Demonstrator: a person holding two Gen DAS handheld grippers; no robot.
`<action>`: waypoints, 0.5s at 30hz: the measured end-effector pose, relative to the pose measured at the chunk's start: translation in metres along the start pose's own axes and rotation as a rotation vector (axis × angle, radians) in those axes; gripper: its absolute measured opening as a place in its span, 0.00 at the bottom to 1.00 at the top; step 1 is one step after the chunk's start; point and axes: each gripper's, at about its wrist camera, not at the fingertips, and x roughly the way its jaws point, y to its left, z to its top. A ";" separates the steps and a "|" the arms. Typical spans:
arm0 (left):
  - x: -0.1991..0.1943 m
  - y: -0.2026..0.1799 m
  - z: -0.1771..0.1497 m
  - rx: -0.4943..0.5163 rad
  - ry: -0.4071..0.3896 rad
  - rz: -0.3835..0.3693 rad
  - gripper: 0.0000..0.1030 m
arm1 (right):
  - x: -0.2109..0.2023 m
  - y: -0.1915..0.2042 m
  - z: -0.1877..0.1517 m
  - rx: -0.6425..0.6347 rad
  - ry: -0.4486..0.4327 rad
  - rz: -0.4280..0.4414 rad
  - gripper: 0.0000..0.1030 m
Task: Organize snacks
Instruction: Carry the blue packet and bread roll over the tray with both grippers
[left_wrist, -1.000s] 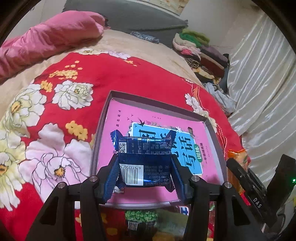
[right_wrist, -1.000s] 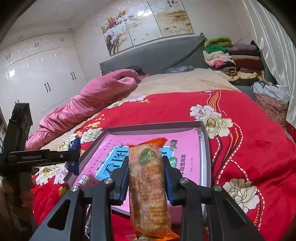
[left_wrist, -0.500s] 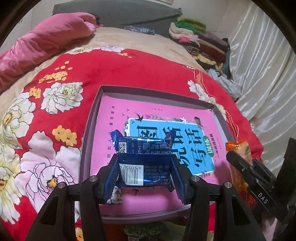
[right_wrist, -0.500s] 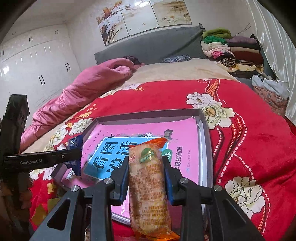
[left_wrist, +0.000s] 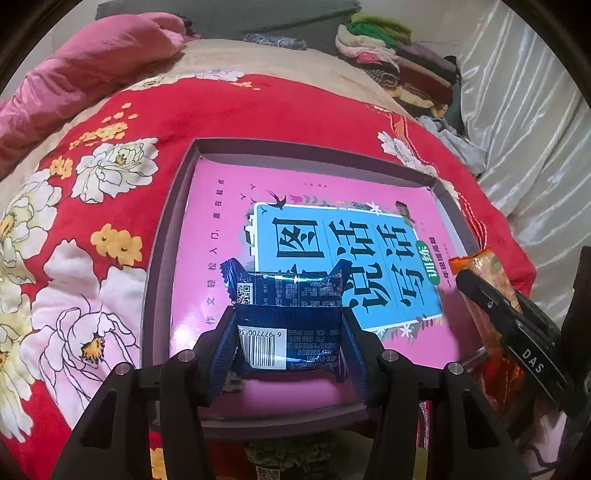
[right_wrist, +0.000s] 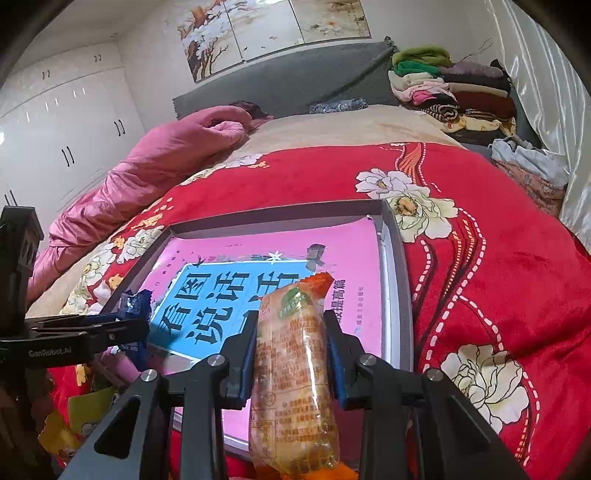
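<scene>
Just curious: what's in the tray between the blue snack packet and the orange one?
Only the pink book, lying in the tray. The right wrist view shows its cover between the blue packet and orange packet.

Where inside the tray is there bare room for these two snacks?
Bare room: the tray's whole floor, only a flat pink book lining it. Crowded: beyond its near rim, loose packets beneath the left tool.

a bed under a red floral blanket (right_wrist: 480, 236) fills the room, a pink quilt (right_wrist: 147, 173) bunched by the grey headboard (right_wrist: 295, 81). white wardrobes (right_wrist: 62, 129) line one wall; a blossom painting (right_wrist: 273, 33) hangs above. folded clothes (right_wrist: 450, 92) are stacked beside shiny white curtains (left_wrist: 524, 122).
</scene>
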 end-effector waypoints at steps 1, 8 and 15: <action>0.000 -0.001 0.000 0.005 0.001 0.004 0.54 | 0.000 -0.001 0.000 0.003 0.001 -0.006 0.32; 0.001 -0.010 -0.001 0.041 0.001 0.024 0.54 | 0.001 -0.006 0.001 0.014 -0.007 -0.025 0.33; 0.001 -0.008 0.000 0.039 0.008 0.022 0.54 | 0.001 -0.013 0.001 0.054 -0.012 -0.002 0.33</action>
